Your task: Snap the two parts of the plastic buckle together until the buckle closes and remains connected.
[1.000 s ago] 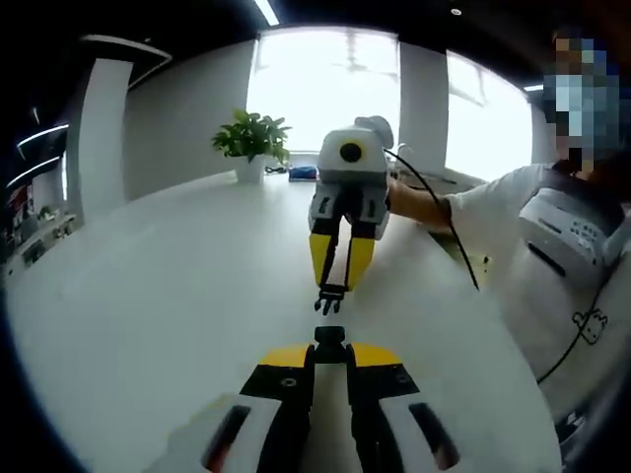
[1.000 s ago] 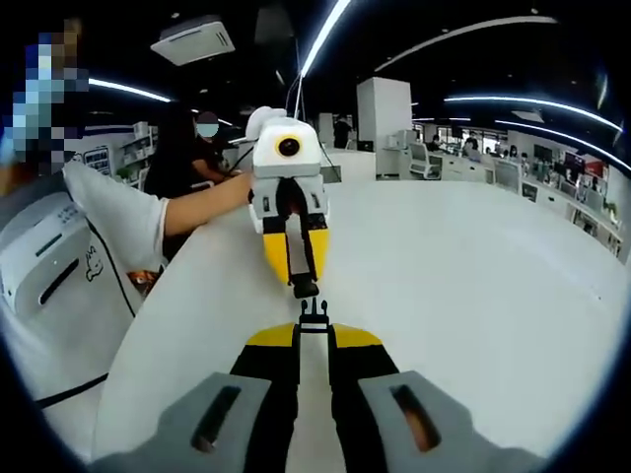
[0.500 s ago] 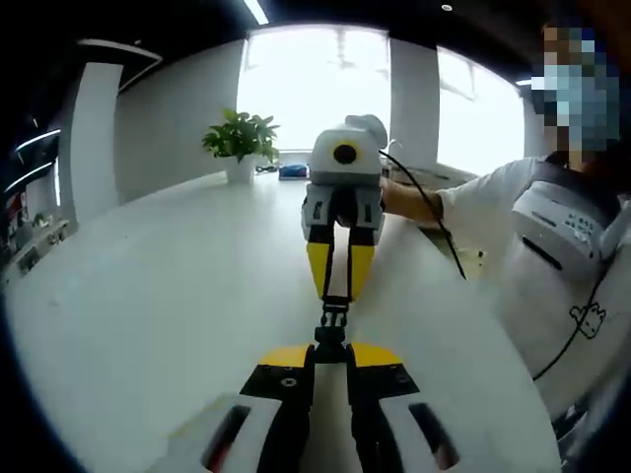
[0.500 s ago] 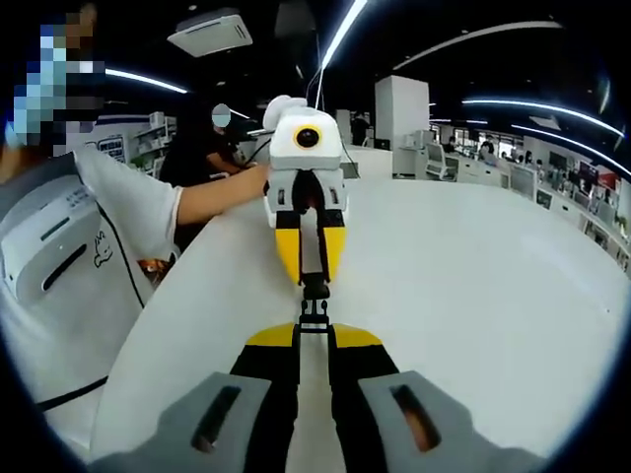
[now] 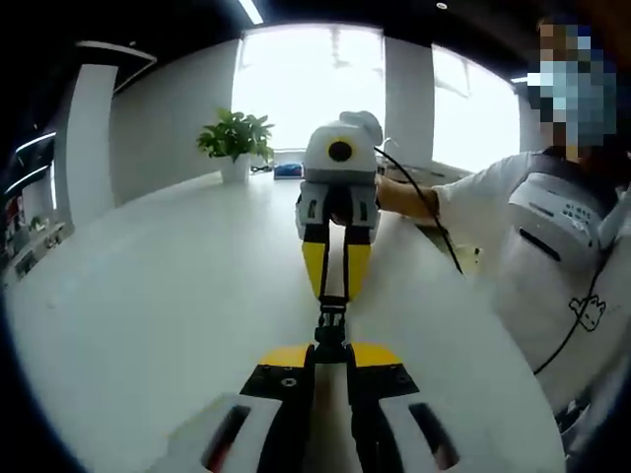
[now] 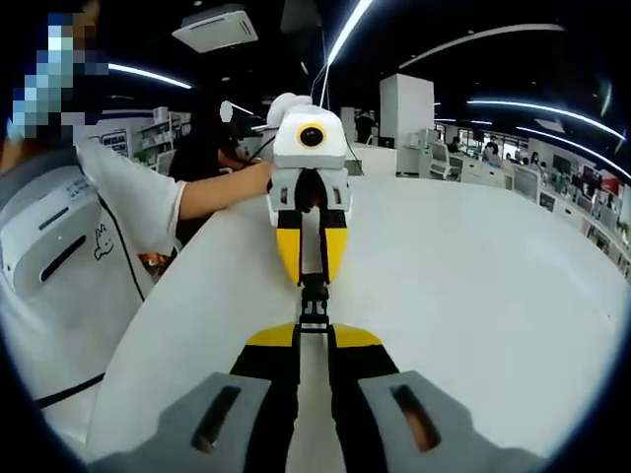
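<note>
My left gripper (image 5: 330,353) is shut on the black socket half (image 5: 330,338) of the buckle, held above the white table (image 5: 148,296). Facing it, my right gripper (image 5: 332,294) is shut on the pronged half (image 5: 332,313). The two halves meet end to end in one straight line, the prongs entering the socket. In the right gripper view, my right gripper (image 6: 314,335) holds the pronged half (image 6: 314,315) against the socket half (image 6: 315,292) in the left gripper (image 6: 314,278). Whether the latch has caught cannot be told.
A potted plant (image 5: 235,138) stands at the table's far edge by bright windows. A person in a white shirt (image 5: 552,246) stands beside the table, arm reaching to the gripper. The white table (image 6: 473,296) spreads wide on the open side; office desks lie beyond.
The two grippers have come together. A second ago a gap lay between the pronged half and the socket half; now the halves touch and overlap.
</note>
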{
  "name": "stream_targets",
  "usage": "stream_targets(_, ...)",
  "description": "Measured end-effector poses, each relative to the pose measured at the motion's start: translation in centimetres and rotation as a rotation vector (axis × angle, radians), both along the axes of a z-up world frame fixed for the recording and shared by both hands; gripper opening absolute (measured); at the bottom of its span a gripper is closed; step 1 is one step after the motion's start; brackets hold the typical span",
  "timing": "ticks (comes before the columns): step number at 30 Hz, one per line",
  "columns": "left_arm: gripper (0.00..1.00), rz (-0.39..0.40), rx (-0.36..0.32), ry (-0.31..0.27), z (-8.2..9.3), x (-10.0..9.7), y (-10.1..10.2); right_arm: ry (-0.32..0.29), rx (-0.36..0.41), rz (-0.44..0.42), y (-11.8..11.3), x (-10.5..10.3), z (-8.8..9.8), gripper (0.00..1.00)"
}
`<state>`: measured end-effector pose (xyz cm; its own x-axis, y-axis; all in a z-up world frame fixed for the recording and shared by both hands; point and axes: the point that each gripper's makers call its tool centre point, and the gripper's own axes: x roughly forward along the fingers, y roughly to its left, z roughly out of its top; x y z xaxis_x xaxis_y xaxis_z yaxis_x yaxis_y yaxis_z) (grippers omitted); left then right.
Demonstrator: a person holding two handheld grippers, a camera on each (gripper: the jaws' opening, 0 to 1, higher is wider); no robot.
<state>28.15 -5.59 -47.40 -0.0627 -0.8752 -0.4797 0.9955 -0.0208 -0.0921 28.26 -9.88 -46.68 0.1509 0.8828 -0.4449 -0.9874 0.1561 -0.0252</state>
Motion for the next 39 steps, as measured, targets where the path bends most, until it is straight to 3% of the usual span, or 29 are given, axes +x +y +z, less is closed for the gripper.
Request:
stream_targets(15,0.12,-0.007,-0.011,-0.006,-0.1,0.2,-0.1,-0.018,-0.008,0.012,0.4,0.1,-0.1,0.09)
stream_targets(21,0.11,-0.025,0.01,-0.044,-0.7,0.3,0.0,-0.031,-0.036,0.026,0.5,0.0,-0.8,0.09)
stream_targets(39,0.11,-0.031,-0.008,0.008,-0.6,0.4,-0.1,-0.03,-0.041,0.09,0.8,0.0,-0.9,0.08)
